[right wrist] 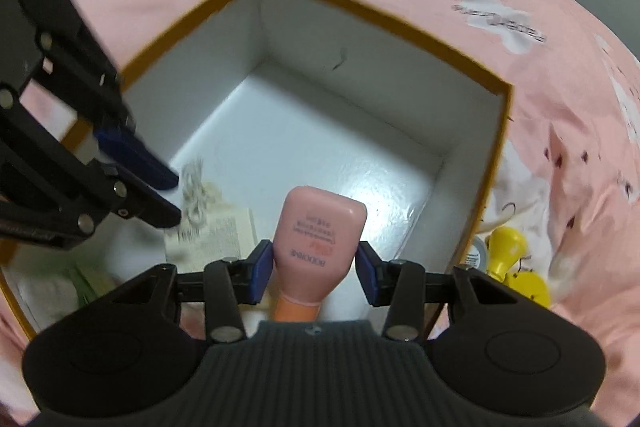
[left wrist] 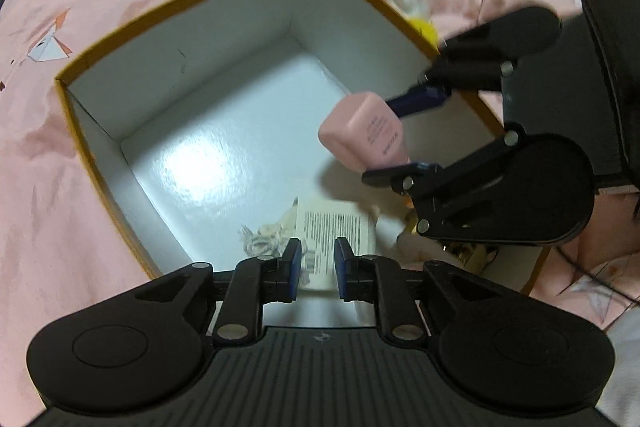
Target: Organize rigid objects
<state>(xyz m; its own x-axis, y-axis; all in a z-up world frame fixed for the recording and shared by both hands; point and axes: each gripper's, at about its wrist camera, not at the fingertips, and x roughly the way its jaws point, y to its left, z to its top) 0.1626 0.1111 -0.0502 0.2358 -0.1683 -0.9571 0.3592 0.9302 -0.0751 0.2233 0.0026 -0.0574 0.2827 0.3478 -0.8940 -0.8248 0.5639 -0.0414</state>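
Over the open box (left wrist: 224, 39), a white-lined cardboard carton with a mustard-orange rim, much of the scene is blurred: printed text on the pink bottle (right wrist: 318, 231) can be made out only in part, and the small items near the carton's near wall are hard to identify. A pale printed leaflet or packet (left wrist: 340, 227) lies flat on the glossy floor of the box, partly hidden behind the left tongs (left wrist: 318, 269), with a tangle of whitish cord (left wrist: 260, 239) just beside it (its exact nature cannot be told). Outside the box's right wall, a yellow bulb-shaped object (right wrist: 506, 251) is cut off by the rim and by the tool.

The right tongs (right wrist: 316, 271) are clamped on the pink bottle, their blue pads pressing its two flat sides; the bottle hangs above the floor of the box, its broad squared base pointing forward and its orange neck running back toward the tool. In the left wrist view the same bottle (left wrist: 364, 135) sits between the right tongs (left wrist: 400, 139), over the box's right half. The left tongs stand slightly apart, holding nothing, above the box's near wall.

The bottle is smooth, matte plastic with rounded corners. The box rests on a bed cover (left wrist: 80, 155) of soft pink fabric printed with paper cranes and lettering.
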